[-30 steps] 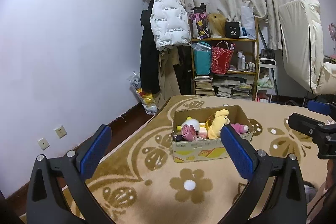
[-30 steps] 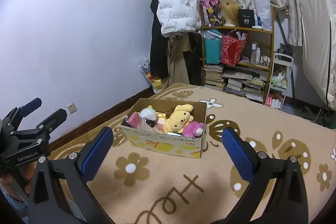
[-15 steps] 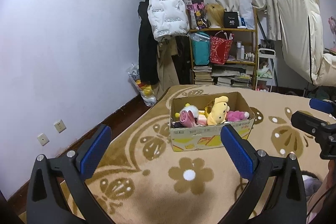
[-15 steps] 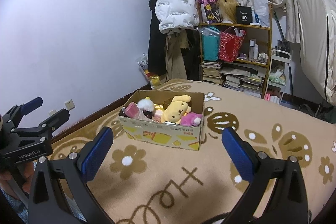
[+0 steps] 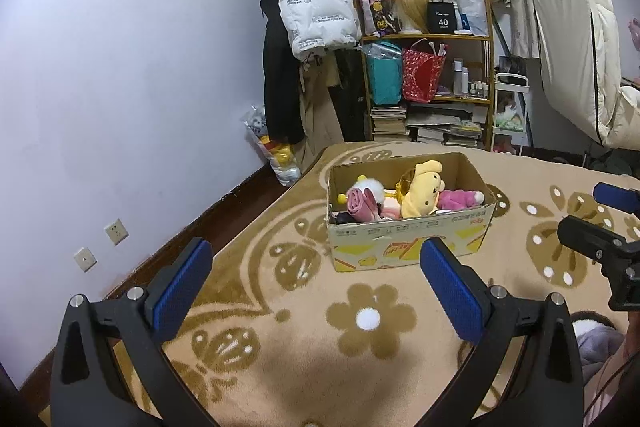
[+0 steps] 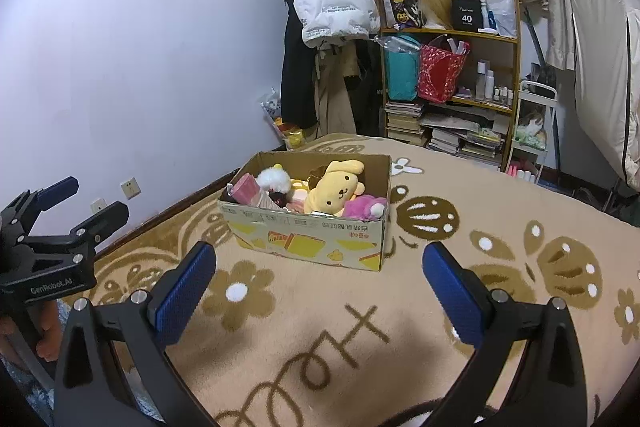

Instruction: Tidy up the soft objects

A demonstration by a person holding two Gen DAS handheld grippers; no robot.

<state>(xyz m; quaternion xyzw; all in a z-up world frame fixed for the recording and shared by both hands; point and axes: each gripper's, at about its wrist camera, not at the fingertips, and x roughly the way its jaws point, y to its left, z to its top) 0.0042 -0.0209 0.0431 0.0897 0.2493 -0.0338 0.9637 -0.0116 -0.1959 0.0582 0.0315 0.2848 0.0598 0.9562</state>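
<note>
A cardboard box stands on the beige flower-patterned carpet. It holds soft toys: a yellow plush dog, a pink plush, a white fluffy toy and a pink rolled item. My left gripper is open and empty, well short of the box. My right gripper is open and empty, also short of the box. Each gripper shows at the edge of the other's view.
A wooden shelf with bags, books and bottles stands against the back curtain. Coats hang beside it. A bag of items sits on the floor by the wall. A cream chair is at right.
Both grippers tilted down a little and drew slightly nearer the box; the box sits lower in both views. Both stay open and empty.
</note>
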